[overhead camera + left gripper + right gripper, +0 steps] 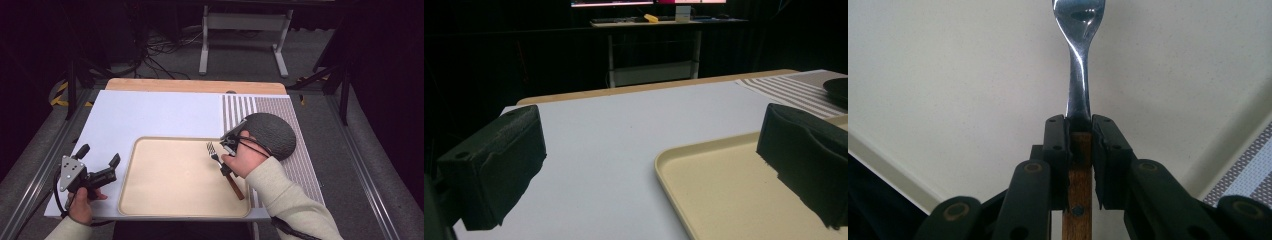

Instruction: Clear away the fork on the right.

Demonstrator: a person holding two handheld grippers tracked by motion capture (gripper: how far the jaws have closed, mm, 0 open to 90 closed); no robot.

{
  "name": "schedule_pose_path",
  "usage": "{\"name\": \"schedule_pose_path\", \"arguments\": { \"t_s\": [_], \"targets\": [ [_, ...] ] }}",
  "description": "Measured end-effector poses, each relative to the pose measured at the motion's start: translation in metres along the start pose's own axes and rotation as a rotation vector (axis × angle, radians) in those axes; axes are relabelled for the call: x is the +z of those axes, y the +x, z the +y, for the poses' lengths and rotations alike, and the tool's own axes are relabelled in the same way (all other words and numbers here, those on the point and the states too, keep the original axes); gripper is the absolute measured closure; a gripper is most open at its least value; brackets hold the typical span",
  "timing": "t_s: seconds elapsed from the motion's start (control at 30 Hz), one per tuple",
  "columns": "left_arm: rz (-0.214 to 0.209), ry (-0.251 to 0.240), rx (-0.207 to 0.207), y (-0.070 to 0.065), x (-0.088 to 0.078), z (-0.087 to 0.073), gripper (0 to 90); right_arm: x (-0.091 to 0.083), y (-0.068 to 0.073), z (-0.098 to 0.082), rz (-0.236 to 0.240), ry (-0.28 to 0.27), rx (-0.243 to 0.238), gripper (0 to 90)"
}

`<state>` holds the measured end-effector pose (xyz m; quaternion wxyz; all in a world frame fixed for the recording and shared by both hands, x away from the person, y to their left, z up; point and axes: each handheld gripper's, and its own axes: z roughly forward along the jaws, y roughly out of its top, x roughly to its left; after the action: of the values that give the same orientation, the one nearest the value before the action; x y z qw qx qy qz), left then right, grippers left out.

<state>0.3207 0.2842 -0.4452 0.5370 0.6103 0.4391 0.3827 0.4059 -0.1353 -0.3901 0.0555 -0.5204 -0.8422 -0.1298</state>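
Note:
A fork with a wooden handle hangs over the right part of the beige tray, tines pointing to the far left. My right gripper is shut on it where metal meets wood. In the right gripper view the pads clamp the handle of the fork above the tray floor. My left gripper rests open over the white table left of the tray, nothing between its jaws. The left gripper view has that gripper spread wide, with the tray corner ahead at the right.
A dark grey upturned bowl sits on the striped placemat just right of the tray, close behind my right hand. The white tabletop stretches beyond the tray. A desk frame stands on the floor behind.

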Motion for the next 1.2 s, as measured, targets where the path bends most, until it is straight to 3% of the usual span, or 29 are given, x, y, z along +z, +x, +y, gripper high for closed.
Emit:
{"name": "schedule_pose_path", "arguments": {
  "t_s": [1.2],
  "targets": [
    [-0.003, -0.002, 0.002, 0.000, 0.000, 0.000, 0.0, 0.019, -0.002, 0.000, 0.003, 0.078, 0.059, 77.4]
  ]
}}
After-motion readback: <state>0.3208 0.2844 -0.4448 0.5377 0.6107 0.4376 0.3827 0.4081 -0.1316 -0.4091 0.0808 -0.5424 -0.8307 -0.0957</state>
